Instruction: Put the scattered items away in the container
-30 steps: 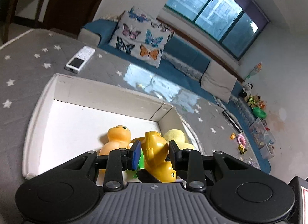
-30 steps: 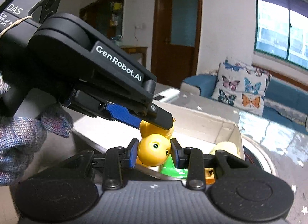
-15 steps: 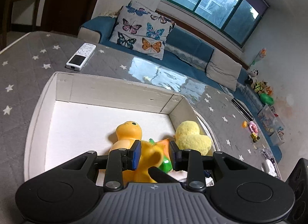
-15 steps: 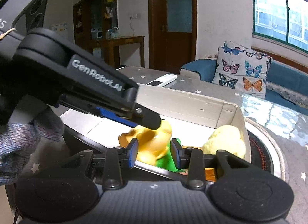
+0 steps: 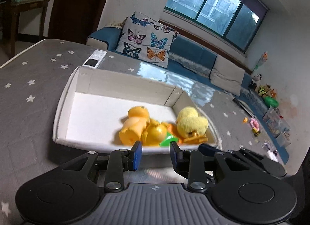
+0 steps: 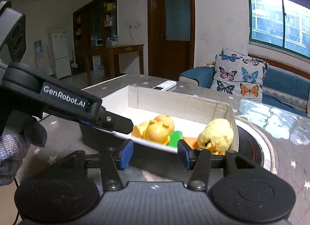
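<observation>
A white open box [image 5: 64, 97] sits on the grey star-patterned table; it also shows in the right wrist view [image 6: 174, 101]. Inside, at its near right end, lie an orange duck toy [image 5: 133, 122], a yellow rubber toy [image 5: 156, 133] with a green part [image 5: 168, 140], and a fluffy yellow plush chick [image 5: 191, 122]. The same yellow toy [image 6: 157, 132] and chick [image 6: 217, 134] show in the right wrist view. My left gripper [image 5: 156, 155] is open and empty, just outside the box's near wall. My right gripper [image 6: 155, 153] is open and empty, near that wall too. The left gripper's body [image 6: 64, 99] crosses the right wrist view.
A white remote [image 5: 95, 60] lies on the table beyond the box. A round black mat [image 6: 251, 143] lies right of the box. A blue sofa with a butterfly cushion [image 5: 147, 45] stands behind the table. Small toys [image 5: 253, 126] lie on the floor at right.
Both grippers have opened and pulled back out of the box. The yellow rubber toy they held between them now lies in the box beside the orange duck and chick.
</observation>
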`<state>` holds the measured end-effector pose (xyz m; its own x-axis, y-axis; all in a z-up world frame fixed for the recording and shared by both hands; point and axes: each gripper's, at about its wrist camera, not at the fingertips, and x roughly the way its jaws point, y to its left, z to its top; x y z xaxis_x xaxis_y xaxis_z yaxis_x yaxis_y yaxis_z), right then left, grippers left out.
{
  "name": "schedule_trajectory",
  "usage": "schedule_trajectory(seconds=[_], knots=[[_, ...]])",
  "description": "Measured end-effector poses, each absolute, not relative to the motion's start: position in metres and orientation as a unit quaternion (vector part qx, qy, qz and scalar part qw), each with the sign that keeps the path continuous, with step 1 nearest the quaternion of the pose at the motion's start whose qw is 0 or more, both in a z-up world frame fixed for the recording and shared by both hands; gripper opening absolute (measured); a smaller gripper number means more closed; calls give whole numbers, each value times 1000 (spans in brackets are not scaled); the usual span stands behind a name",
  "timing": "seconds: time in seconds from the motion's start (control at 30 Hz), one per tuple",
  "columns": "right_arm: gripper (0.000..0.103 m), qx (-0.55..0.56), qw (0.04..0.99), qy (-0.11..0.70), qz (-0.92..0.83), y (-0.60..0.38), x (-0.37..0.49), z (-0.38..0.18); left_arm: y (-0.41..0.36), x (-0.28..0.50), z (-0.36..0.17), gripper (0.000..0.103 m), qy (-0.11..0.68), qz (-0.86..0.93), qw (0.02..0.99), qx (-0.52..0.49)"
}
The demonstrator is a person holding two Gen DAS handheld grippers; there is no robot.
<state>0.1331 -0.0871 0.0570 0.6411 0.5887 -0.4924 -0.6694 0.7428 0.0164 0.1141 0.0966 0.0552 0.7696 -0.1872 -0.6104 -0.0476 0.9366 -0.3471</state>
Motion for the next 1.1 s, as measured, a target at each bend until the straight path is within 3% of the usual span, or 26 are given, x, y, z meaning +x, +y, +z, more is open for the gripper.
schedule_trajectory(seconds=[0.2,0.8,1.1], knots=[[76,-85,900,250,346,-96,114,48,90,95,44,34,348,-24,923,-161],[101,-55,908,255,328,-114,83,39,67,56,26,34,332,61,938,-79],[103,-52,911,259,315,-114,69,35,64,42,19,34,336,85,936,-65]])
